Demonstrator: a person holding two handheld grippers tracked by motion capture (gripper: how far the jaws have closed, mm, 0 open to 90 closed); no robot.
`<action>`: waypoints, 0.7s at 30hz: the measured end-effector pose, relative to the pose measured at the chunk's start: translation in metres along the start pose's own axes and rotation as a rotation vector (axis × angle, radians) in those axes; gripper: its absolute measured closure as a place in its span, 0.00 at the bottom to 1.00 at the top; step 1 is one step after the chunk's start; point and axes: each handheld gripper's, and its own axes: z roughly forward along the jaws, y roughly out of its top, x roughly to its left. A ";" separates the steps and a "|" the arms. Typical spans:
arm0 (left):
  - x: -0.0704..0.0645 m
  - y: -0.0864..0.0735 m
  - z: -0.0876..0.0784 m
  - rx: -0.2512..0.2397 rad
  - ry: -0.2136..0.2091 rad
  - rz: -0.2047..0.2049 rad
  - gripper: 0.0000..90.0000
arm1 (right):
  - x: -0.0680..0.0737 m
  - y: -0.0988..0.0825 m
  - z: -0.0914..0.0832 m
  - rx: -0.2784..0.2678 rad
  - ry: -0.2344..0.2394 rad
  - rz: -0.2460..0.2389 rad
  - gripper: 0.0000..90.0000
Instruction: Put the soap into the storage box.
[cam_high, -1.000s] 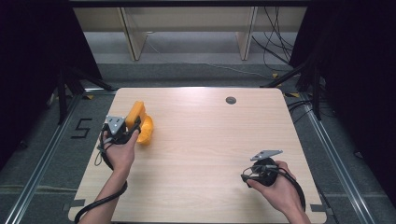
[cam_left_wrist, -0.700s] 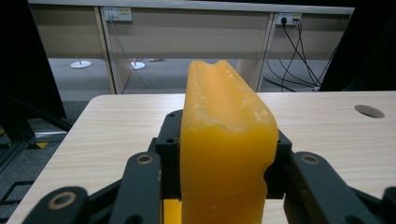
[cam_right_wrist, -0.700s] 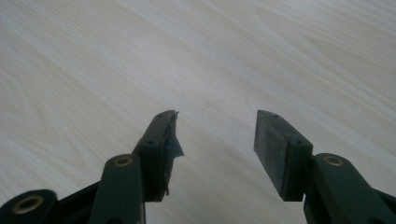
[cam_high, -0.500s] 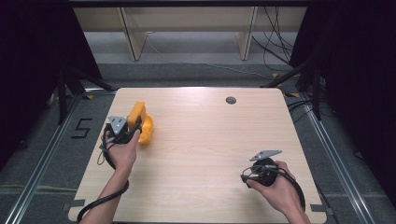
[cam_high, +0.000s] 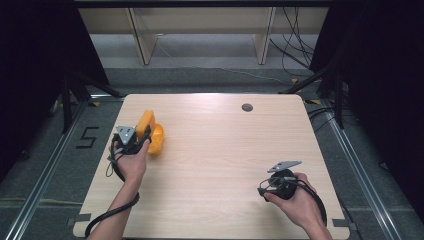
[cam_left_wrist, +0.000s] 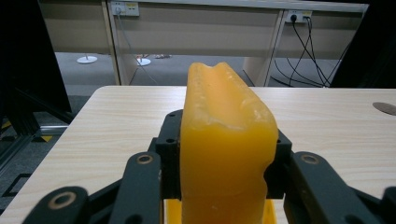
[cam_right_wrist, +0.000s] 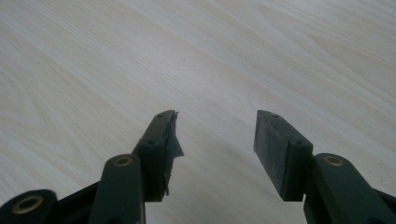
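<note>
Left tongs clamp the yellow block, seemingly foam; right tongs gape empty.

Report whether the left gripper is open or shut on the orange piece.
Shut on it. In the left gripper view, both black jaws of the left gripper press against the sides of the orange piece.

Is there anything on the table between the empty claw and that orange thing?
Nothing: in the high view, bare wood runs from the right claw to the orange thing.
</note>
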 end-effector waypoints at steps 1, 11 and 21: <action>0.000 -0.001 0.001 0.001 0.001 0.000 0.67 | 0.001 0.000 -0.001 0.009 0.006 -0.005 0.55; -0.006 -0.010 0.004 -0.005 0.003 0.018 0.67 | 0.000 -0.001 0.001 0.003 0.012 -0.024 0.55; -0.006 -0.022 0.009 -0.007 0.009 0.027 0.67 | 0.001 -0.002 0.002 0.015 0.017 -0.014 0.55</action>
